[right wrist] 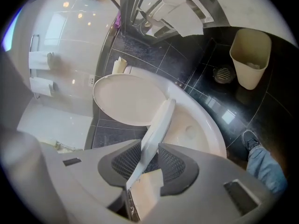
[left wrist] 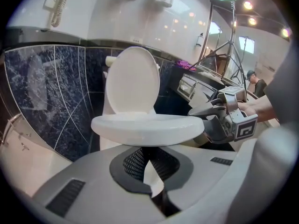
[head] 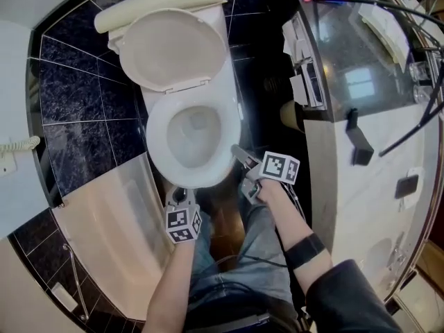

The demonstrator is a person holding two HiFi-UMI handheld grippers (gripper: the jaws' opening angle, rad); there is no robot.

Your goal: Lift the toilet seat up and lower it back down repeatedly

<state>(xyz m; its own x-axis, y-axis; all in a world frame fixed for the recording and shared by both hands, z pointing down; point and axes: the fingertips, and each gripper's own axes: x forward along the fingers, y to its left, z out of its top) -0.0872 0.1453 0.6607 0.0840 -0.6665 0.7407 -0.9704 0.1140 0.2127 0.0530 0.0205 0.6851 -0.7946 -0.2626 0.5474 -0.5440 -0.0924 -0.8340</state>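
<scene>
Toilet seat (right wrist: 156, 125): white, hinged at the back of the bowl (head: 196, 132), its front-right edge caught by the right gripper (right wrist: 148, 152). It seems to ride somewhat clear of the bowl's rim, neither flat down nor stood up against the lid (head: 173, 47). It is held at the rim, I'd judge, because that is far from the hinge and the seat swings there with least effort

Lid: upright at the back, out of the seat's way

Right gripper: jaws part-way apart and clamped on the seat's thin edge, which runs slantwise between the two mesh pads (right wrist: 126, 158) (both look to be against it, the right-hand one less surely)

Left gripper (left wrist: 149, 151): low at the front of the bowl, just under the seat's front edge and touching nothing. Jaws nearly together, with a narrow slit between the pads and nothing gripped. Probably parked there to steady the seat or take over

Waste bin (right wrist: 250, 55): on the dark tiled floor (right wrist: 196, 64) beside the toilet, well apart from both grippers
</scene>
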